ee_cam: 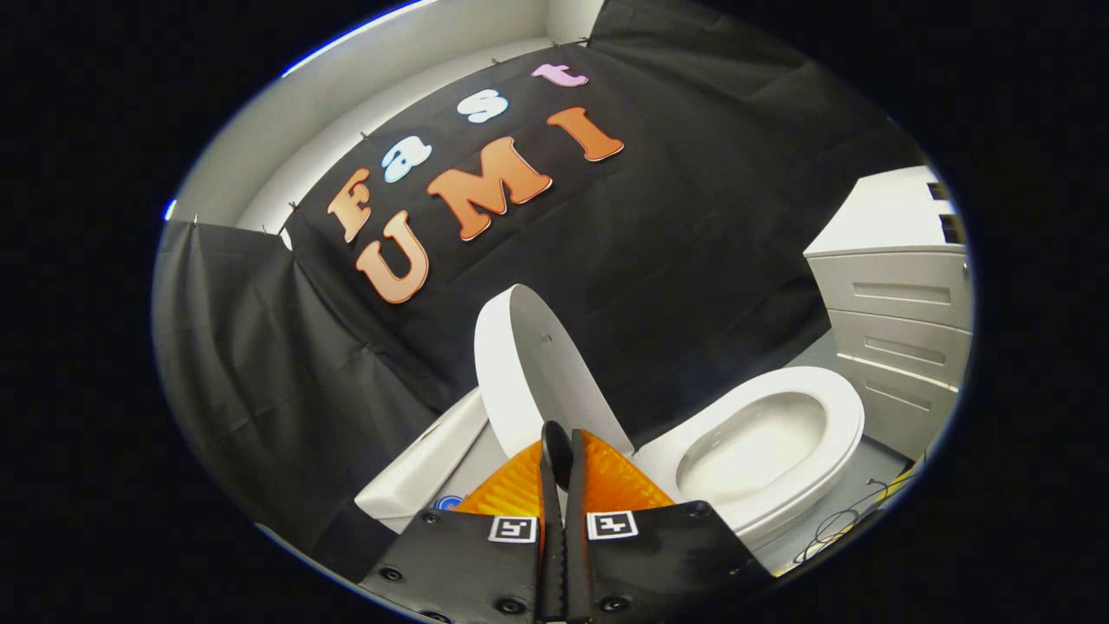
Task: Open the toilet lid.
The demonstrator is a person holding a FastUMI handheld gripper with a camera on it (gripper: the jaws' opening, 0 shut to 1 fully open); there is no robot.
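The white toilet lid (528, 373) stands raised, nearly upright, just beyond my fingertips. To its right the toilet seat (845, 433) and the open bowl (754, 446) lie exposed. My gripper (555, 438) is shut with its two black fingers (548, 494) pressed together and nothing between them; the tips sit right at the lid's lower edge, and I cannot tell whether they touch it. Orange wedges flank the fingers.
The white cistern (424, 468) lies to the left of the lid, against the black cloth wall (693, 260). A white drawer cabinet (901, 329) stands to the right of the bowl. Cables (853, 516) trail on the grey floor near the bowl.
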